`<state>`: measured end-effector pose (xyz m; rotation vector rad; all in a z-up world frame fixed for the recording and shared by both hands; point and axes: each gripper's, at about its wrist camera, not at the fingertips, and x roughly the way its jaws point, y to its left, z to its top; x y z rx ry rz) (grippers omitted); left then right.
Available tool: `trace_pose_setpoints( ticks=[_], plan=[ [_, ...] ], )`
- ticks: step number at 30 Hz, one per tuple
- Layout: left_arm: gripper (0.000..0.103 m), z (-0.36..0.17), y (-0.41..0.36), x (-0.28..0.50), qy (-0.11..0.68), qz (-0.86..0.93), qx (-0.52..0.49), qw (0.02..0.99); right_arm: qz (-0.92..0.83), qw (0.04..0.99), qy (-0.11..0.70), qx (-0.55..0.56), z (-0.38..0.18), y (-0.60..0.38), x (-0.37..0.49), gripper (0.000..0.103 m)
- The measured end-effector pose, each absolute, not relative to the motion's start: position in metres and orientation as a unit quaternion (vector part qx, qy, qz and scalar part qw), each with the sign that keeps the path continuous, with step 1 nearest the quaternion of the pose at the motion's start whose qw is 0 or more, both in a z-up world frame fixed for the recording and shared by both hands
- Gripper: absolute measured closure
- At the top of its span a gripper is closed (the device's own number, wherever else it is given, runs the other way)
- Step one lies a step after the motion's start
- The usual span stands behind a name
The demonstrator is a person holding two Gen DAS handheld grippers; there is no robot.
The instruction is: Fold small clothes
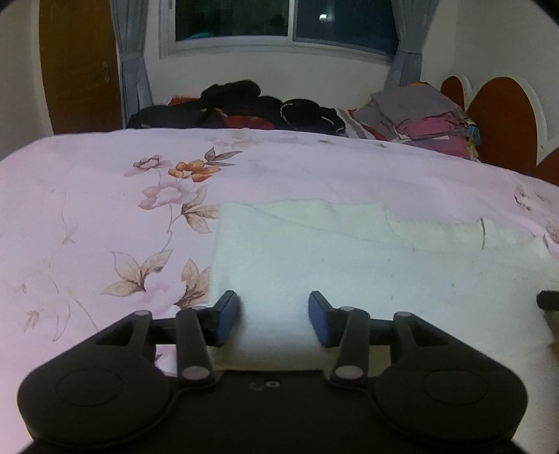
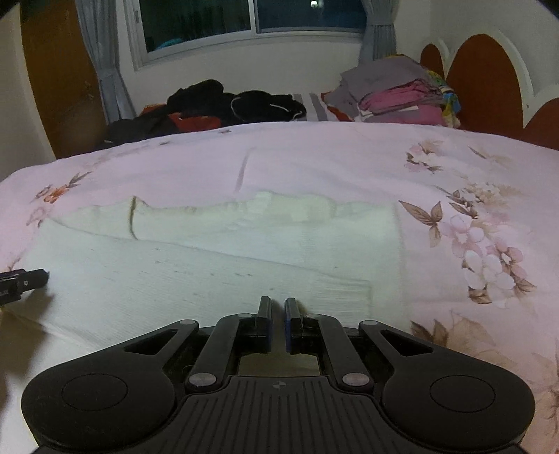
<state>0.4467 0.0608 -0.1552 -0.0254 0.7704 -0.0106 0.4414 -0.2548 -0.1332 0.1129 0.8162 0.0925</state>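
the left claw (image 1: 274, 316) is wide over the white cloth (image 1: 349, 265). the right claw (image 2: 277, 323) is pinched tight, holding nothing i can see. no words to read.

Right gripper (image 2: 278, 316) at 6 o'clock, jaws nearly together, slim gap showing, whether cloth is pinched can't tell. White cloth (image 2: 216, 265) spread flat across middle, folded layer along far edge, dark thread-like mark at 10 o'clock. Pink floral sheet (image 2: 314, 160) underneath, flowers at 3 o'clock. Tip of left gripper (image 2: 26, 281) poking in at 9 o'clock, over cloth edge. Black clothes pile (image 2: 216, 101) at 11 o'clock far back, folded stack (image 2: 394, 94) at 1 o'clock beside headboard (image 2: 485, 80). Window (image 2: 244, 17) at 12.
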Motion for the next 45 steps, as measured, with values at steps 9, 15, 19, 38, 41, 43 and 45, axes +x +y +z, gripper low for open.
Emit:
trace_pose_setpoints(
  ticks=[9,15,19,38,41,43,45],
  plan=[
    [0.051,-0.147,0.053,0.475,0.362,-0.007,-0.015,0.932,0.012,0.923,0.383,0.035,-0.13,-0.267,0.457,0.098],
    [0.043,-0.162,0.055,0.482,0.373,-0.001,-0.004,0.928,0.002,0.926,0.376,0.026,-0.132,-0.27,0.461,0.058],
    [0.042,-0.161,0.055,0.482,0.375,-0.002,-0.004,0.927,0.011,0.93,0.366,0.028,-0.132,-0.274,0.456,0.028],
    [0.034,-0.16,0.055,0.489,0.378,0.004,-0.004,0.926,0.016,0.938,0.344,0.034,-0.121,-0.275,0.457,0.095],
    [0.033,-0.161,0.055,0.49,0.379,0.004,-0.004,0.925,0.01,0.921,0.388,0.019,-0.141,-0.276,0.467,0.095],
    [0.033,-0.161,0.055,0.491,0.379,0.004,-0.003,0.925,0.007,0.924,0.382,0.006,-0.141,-0.275,0.465,0.094],
    [0.033,-0.158,0.055,0.491,0.383,0.006,-0.006,0.924,-0.003,0.927,0.374,0.009,-0.135,-0.276,0.463,0.083]
  ],
)
